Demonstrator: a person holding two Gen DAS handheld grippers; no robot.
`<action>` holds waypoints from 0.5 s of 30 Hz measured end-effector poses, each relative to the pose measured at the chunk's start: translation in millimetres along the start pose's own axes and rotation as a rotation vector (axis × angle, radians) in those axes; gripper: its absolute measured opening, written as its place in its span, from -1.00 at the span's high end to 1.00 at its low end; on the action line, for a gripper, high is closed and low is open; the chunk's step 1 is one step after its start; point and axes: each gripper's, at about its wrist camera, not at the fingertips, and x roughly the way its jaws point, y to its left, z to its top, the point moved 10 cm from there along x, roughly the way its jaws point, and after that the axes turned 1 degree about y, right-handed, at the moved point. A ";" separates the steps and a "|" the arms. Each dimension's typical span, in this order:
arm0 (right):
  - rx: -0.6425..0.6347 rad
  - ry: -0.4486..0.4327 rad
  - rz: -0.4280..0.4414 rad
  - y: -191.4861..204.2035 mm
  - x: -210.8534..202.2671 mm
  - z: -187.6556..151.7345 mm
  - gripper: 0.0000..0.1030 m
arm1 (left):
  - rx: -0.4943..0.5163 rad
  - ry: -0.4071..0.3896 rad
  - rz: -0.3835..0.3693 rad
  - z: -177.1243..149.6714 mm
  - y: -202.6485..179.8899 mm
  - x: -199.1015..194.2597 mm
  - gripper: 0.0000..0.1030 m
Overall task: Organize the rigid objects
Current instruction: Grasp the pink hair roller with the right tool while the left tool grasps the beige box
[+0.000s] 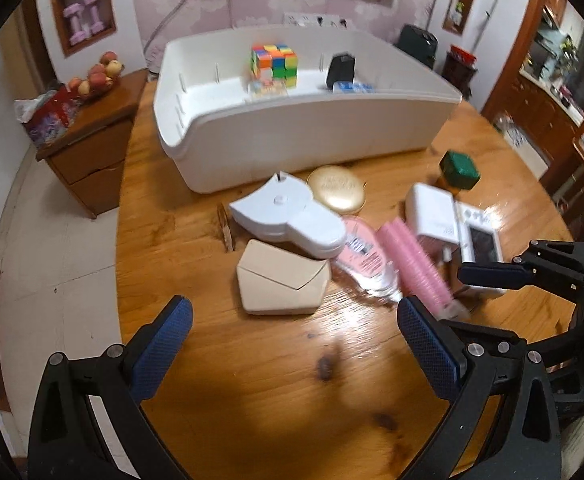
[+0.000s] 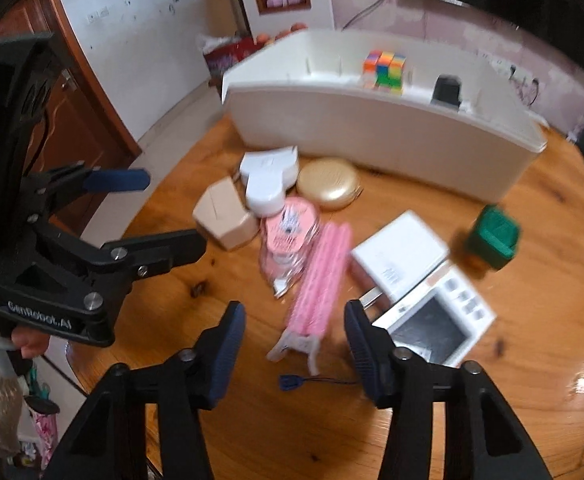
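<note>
Two grippers hover over your round wooden table [image 1: 219, 360], both with jaws apart and nothing between the pads. Your left gripper [image 1: 294, 344] is spread wide above bare wood, just short of the beige envelope-shaped box [image 1: 281, 278]. Your right gripper [image 2: 294, 354] stands narrower, its tips flanking the near end of the pink roller [image 2: 322, 276] without touching it. Beside the roller lie a pink pouch [image 2: 287, 236], a white adapter block [image 2: 400, 254] and a white device with a dark screen [image 2: 436, 320]. Farther off: a white tape dispenser [image 1: 287, 216], a gold round tin [image 1: 338, 190] and a green-capped jar [image 1: 458, 170]. Farthest, the white bin [image 1: 304, 128] holds a colour cube [image 1: 273, 62] and a black object [image 1: 342, 68].
</note>
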 end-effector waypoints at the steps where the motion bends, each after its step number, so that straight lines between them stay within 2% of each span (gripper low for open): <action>1: 0.001 0.012 -0.002 0.8 5.5 -2.4 0.05 | 0.010 0.011 -0.009 -0.8 1.9 4.7 -0.98; 9: 0.012 0.048 -0.042 -0.6 26.9 -4.9 0.22 | 0.046 0.086 -0.058 -5.4 11.2 35.9 -0.98; 15: 0.011 0.057 -0.046 -2.2 32.1 -3.6 0.22 | 0.091 0.096 -0.067 -1.4 11.7 49.1 -0.98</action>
